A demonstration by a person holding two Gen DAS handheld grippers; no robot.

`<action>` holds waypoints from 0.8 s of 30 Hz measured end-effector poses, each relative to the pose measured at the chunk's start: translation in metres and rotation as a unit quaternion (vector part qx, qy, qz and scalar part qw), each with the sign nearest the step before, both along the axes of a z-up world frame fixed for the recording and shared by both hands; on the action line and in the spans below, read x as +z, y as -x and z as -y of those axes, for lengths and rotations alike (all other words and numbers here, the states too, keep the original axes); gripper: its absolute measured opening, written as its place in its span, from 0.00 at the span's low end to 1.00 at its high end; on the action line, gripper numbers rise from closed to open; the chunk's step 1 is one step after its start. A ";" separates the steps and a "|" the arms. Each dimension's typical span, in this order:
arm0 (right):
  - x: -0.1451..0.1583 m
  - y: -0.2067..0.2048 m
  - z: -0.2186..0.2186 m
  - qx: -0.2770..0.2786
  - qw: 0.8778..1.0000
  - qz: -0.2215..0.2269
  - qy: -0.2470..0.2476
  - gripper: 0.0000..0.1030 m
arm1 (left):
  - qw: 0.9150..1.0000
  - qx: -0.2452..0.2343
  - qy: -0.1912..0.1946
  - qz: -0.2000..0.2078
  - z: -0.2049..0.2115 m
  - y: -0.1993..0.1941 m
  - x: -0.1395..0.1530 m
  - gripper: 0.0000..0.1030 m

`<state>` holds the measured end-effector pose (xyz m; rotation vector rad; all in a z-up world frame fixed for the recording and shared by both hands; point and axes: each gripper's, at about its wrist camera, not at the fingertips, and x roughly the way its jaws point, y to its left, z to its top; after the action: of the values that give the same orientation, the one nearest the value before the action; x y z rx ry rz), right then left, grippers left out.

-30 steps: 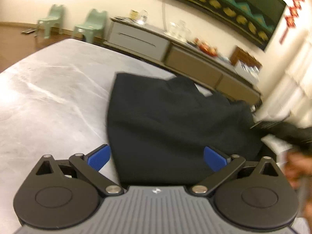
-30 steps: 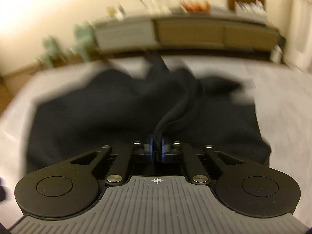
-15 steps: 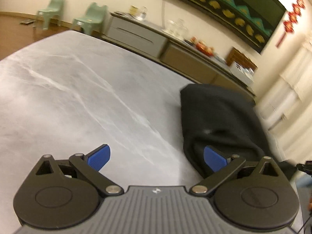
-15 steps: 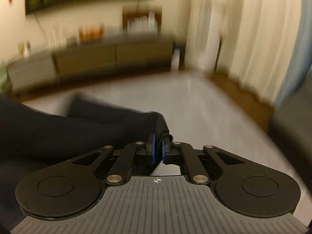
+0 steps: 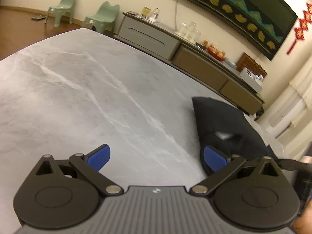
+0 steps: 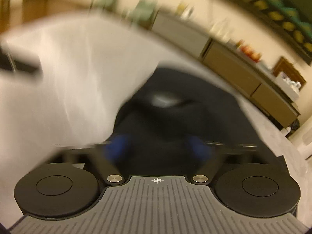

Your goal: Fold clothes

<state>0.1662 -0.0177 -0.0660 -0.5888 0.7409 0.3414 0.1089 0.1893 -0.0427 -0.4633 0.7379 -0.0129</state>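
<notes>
One black garment (image 5: 230, 128), bunched into a mound, lies toward the right edge of the grey marbled table (image 5: 81, 89); a pale patch near its middle may be a label, but nothing on it can be read.

One left gripper (image 5: 156, 158), blue pads spread wide and holding nothing, sits over bare table with its right pad just beside the garment's near edge.

One right gripper (image 6: 158, 148), heavily blurred, shows blue pads apart over the cloth and gripping nothing.

Beyond the table's far edge are two green chairs (image 5: 103, 14) and one long sideboard (image 5: 175, 46) carrying jars and small items too small to identify.
</notes>
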 end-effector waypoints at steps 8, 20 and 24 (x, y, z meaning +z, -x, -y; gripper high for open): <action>0.033 0.000 0.114 -0.165 0.983 0.045 -0.060 0.00 | 1.000 -0.009 0.012 0.026 0.002 0.009 0.014 1.00; 0.044 0.045 0.201 -0.181 0.964 0.088 -0.174 0.89 | 0.985 -0.164 0.031 -0.038 0.109 0.014 -0.040 1.00; 0.023 0.033 0.218 -0.160 0.976 0.121 -0.085 0.92 | 0.985 -0.170 -0.031 -0.028 0.156 0.022 -0.047 1.00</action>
<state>0.1336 -0.2354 -0.0431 -0.3343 0.5534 0.0322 0.0869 0.0330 -0.0899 -0.2747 0.8639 -0.2963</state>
